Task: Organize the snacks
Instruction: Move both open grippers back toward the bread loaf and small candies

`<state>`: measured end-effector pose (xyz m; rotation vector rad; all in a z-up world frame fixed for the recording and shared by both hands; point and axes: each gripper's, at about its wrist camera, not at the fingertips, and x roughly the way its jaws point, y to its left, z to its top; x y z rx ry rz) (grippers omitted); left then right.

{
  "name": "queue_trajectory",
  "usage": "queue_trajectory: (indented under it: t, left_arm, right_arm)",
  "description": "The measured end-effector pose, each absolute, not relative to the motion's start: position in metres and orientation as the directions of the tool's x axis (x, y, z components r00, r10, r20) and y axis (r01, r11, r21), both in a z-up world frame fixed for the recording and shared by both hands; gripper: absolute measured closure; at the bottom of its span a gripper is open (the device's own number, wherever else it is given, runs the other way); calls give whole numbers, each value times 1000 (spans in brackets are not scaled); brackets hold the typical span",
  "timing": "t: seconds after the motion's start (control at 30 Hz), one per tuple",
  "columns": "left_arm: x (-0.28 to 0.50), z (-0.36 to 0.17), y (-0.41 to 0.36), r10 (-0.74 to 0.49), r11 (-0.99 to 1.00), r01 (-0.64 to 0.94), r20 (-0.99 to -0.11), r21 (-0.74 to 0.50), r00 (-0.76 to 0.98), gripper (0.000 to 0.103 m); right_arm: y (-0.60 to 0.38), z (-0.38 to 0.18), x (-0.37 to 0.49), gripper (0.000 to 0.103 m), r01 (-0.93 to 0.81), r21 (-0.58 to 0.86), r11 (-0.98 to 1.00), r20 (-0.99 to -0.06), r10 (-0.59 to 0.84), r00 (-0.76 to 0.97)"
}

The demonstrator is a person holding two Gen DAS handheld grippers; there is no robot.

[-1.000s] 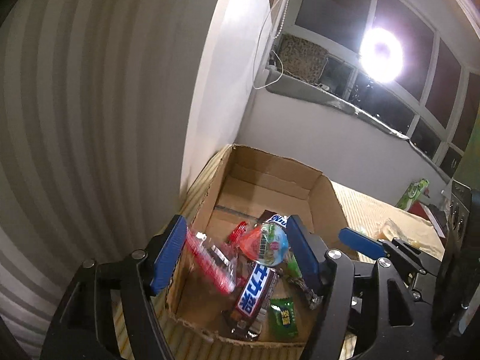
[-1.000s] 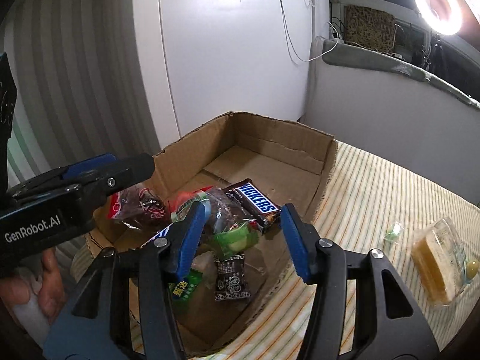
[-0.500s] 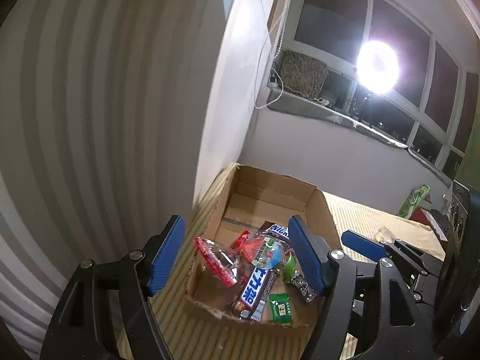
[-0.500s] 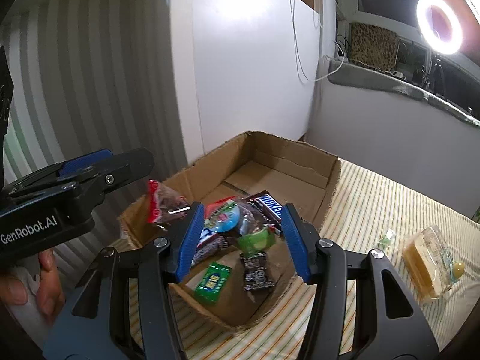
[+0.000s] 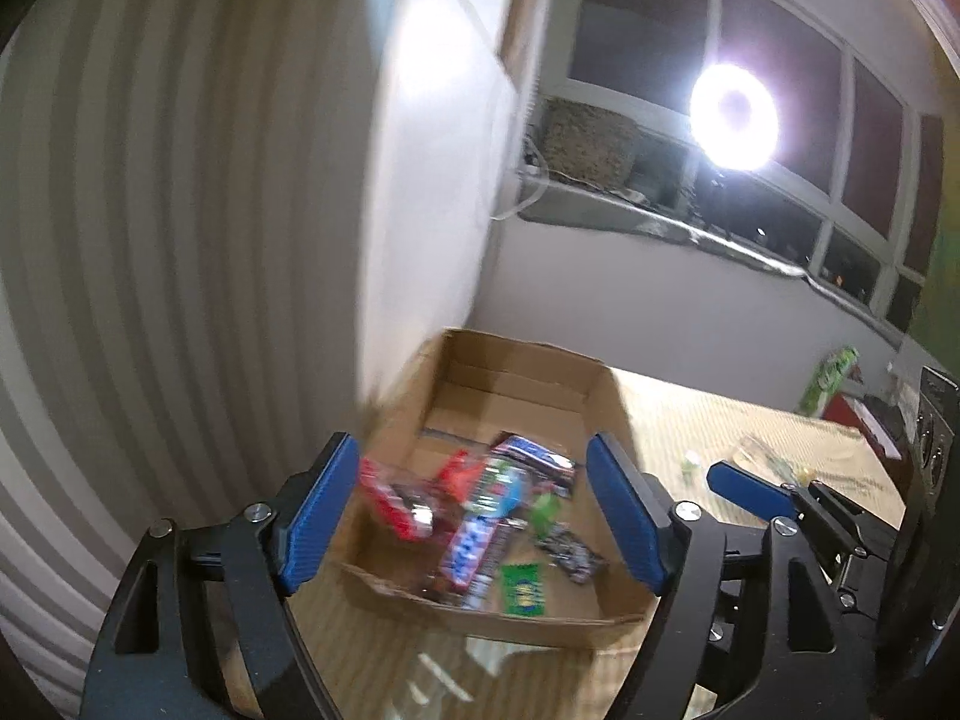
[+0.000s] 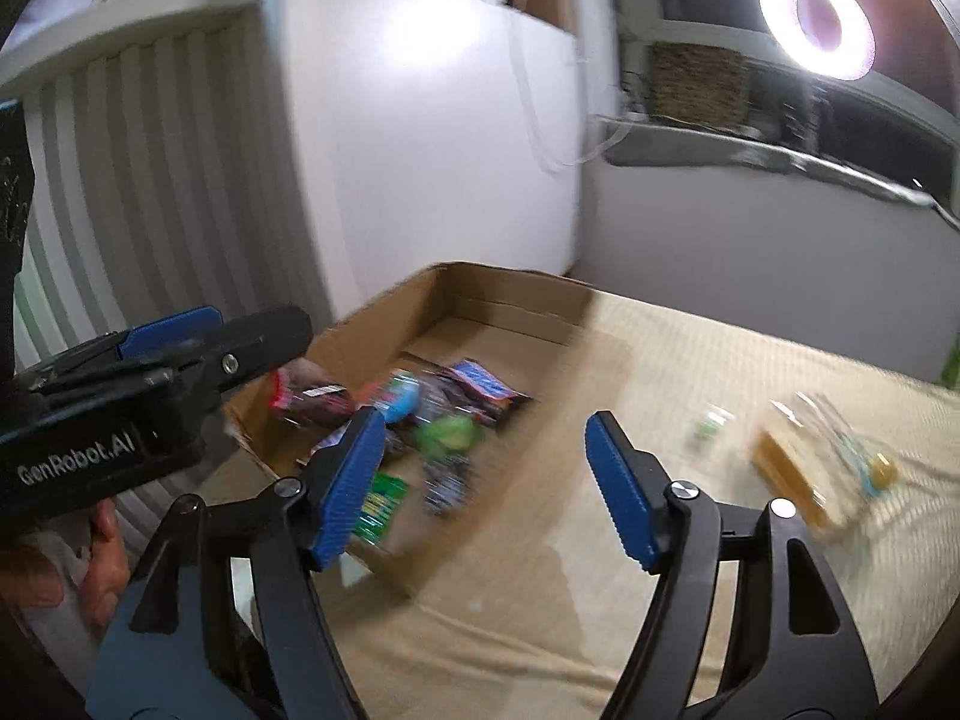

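An open cardboard box (image 5: 522,354) stands on the striped tablecloth against the wall, and its far wall also shows in the right wrist view (image 6: 510,291). Inside lie several snacks: a red packet (image 5: 396,501), a Snickers bar (image 5: 471,546), a small green packet (image 5: 523,588) and a dark packet (image 5: 567,546). My left gripper (image 5: 469,443) hovers before the box's near edge, jaws opening, nothing between them. My right gripper (image 6: 486,417) hangs over the box's right corner, jaws opening and holding nothing. Both views are blurred by motion.
On the cloth right of the box lie a clear pack with a yellow cake (image 6: 798,462) and a small green candy (image 6: 711,420). A green packet (image 5: 831,378) stands far right. A hand (image 6: 102,552) holds the left gripper's handle. A ring light (image 6: 816,21) glares above the sill.
Both grippers have drawn back and up from the box, which now looks smaller. The right jaws have spread much wider and the left slightly. The snacks stay in the box.
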<state>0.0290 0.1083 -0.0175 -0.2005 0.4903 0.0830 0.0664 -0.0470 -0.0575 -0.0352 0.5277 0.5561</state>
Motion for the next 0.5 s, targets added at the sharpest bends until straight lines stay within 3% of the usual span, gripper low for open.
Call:
queue_trajectory:
  t: [0.1,0.5]
  left_arm:
    - [38,-22,72,-3,989,-71,-498,-129,867,25]
    - [55,-46,-62,-248,968,231,-555,-102,794,24]
  right_arm:
    - [-94,-65,65,22,-438,150,887,-483,452,750]
    - [-253,-78,38,21,-84,177,981,-526,167,834]
